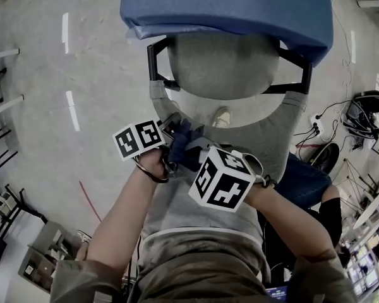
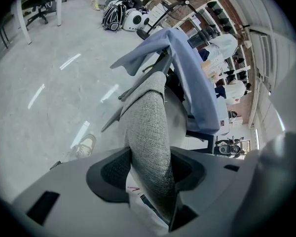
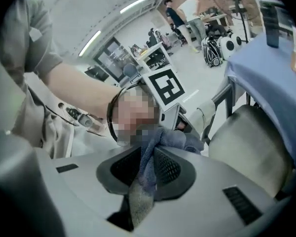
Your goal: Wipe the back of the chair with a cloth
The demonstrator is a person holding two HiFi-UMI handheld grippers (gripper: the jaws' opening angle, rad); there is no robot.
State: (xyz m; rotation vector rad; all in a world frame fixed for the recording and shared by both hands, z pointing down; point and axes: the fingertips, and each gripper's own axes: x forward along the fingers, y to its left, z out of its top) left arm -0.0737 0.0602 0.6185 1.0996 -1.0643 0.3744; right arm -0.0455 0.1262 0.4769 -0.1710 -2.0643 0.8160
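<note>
Chair back [image 2: 147, 122]: edge-on, long axis running from bottom centre up the frame.
Left gripper [image 2: 150, 168]: clamped on chair back.
Right gripper [image 3: 147, 168]: pinching cloth [image 3: 180, 139].

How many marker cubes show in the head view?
2. One marker cube sits left of centre; the other is just lower right of it, nearer the camera. None appears hidden.

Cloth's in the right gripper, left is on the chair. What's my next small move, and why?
Probably press the cloth against the chair back and start a short stroke away from the left gripper. The right gripper is shut on the cloth, and the left gripper clamps the back's edge, steadying it.
</note>
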